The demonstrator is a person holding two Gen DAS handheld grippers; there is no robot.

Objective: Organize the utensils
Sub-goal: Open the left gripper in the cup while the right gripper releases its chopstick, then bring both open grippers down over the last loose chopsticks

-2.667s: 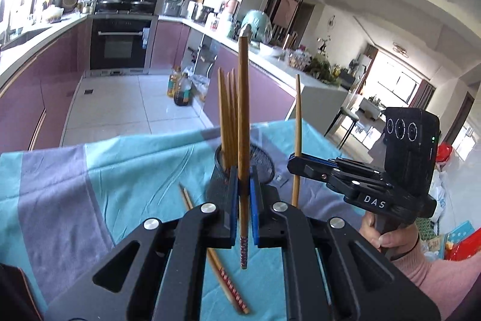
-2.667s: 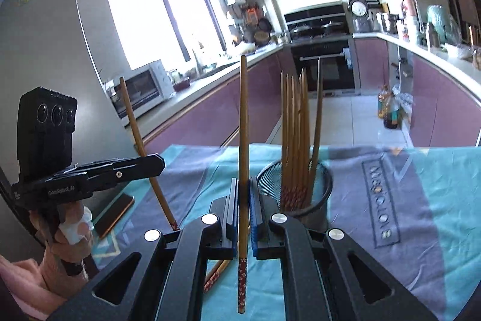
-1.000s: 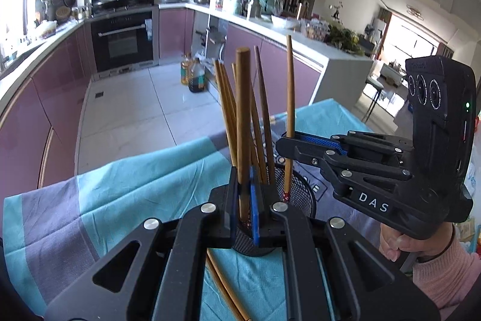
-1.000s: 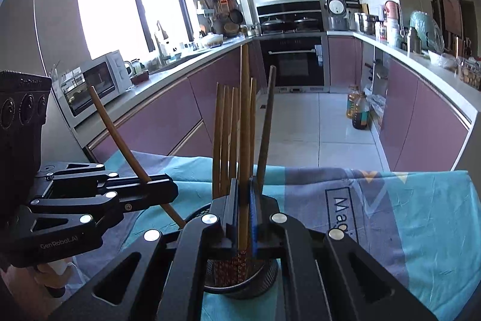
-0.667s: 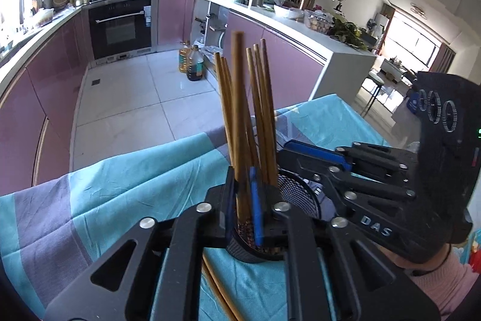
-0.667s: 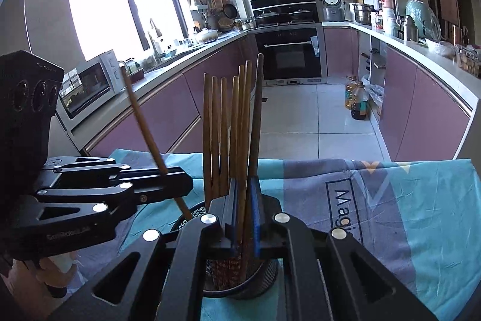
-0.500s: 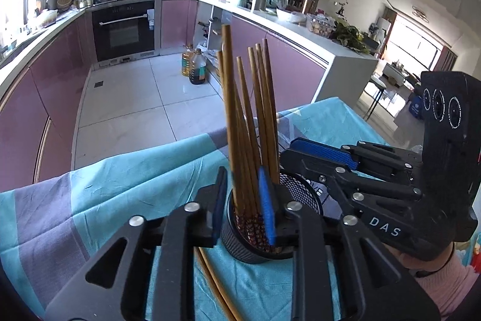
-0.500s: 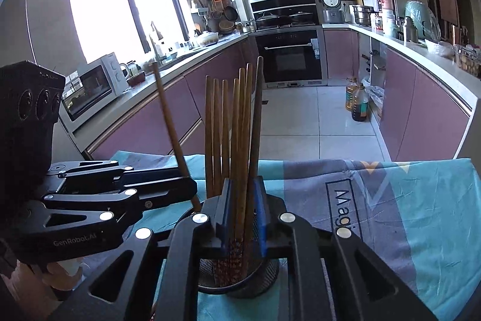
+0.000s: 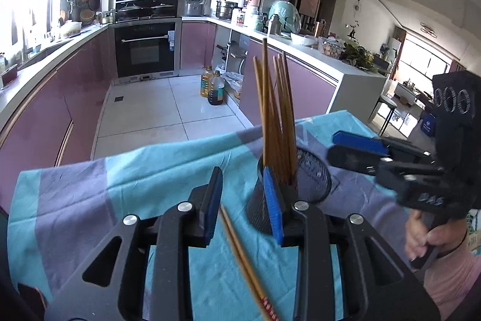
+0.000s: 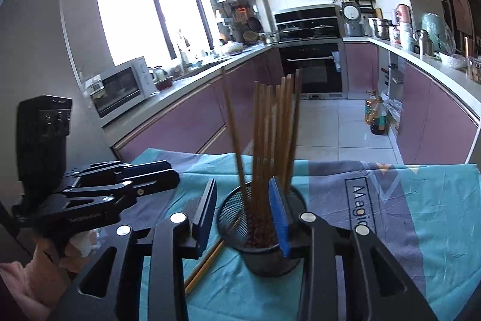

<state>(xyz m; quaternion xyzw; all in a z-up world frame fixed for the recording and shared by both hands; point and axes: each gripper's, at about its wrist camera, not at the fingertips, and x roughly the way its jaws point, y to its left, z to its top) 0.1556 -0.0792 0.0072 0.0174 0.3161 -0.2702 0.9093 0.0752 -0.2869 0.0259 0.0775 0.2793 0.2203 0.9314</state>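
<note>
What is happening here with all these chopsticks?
A person holds a gripper in each hand and is sorting chopsticks into a black mesh holder on a blue tablecloth. The left gripper and right gripper are both opening and hold nothing. A bundle of chopsticks stands in the holder; two loose chopsticks lie on the cloth.

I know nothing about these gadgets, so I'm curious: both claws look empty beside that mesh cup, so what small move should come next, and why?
Probably the left gripper, jaws opening and empty, should dip toward the chopsticks lying on the cloth just below it; the rest already stand in the mesh cup, and those still lie loose outside.
</note>
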